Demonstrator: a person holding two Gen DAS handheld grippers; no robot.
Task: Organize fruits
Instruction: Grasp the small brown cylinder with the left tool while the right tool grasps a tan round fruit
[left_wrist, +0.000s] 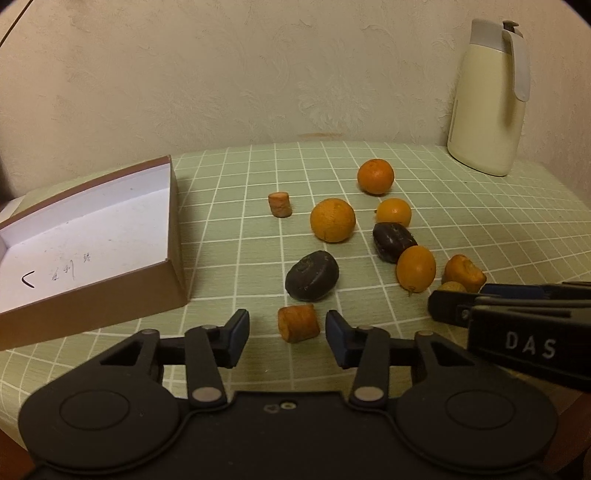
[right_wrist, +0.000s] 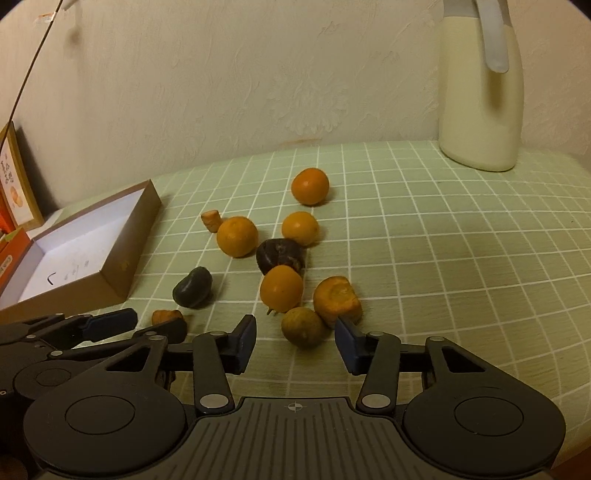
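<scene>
Several oranges (left_wrist: 332, 219) (right_wrist: 237, 236), two dark fruits (left_wrist: 312, 275) (right_wrist: 192, 287) and orange chunks lie scattered on the green checked tablecloth. My left gripper (left_wrist: 287, 332) is open, its jaws either side of a small orange chunk (left_wrist: 298, 323) on the cloth. My right gripper (right_wrist: 295, 341) is open around a dull greenish-yellow fruit (right_wrist: 303, 326), next to a large orange chunk (right_wrist: 337, 298). An open brown box with a white inside (left_wrist: 85, 236) (right_wrist: 77, 251) stands at the left. Each gripper shows in the other's view, the right (left_wrist: 517, 314) and the left (right_wrist: 110, 325).
A cream thermos jug (left_wrist: 487, 99) (right_wrist: 480, 85) stands at the back right by the wall. Another orange chunk (left_wrist: 279, 204) lies between box and oranges. Framed cards (right_wrist: 14, 184) lean against the wall at far left. The table edge curves away on the right.
</scene>
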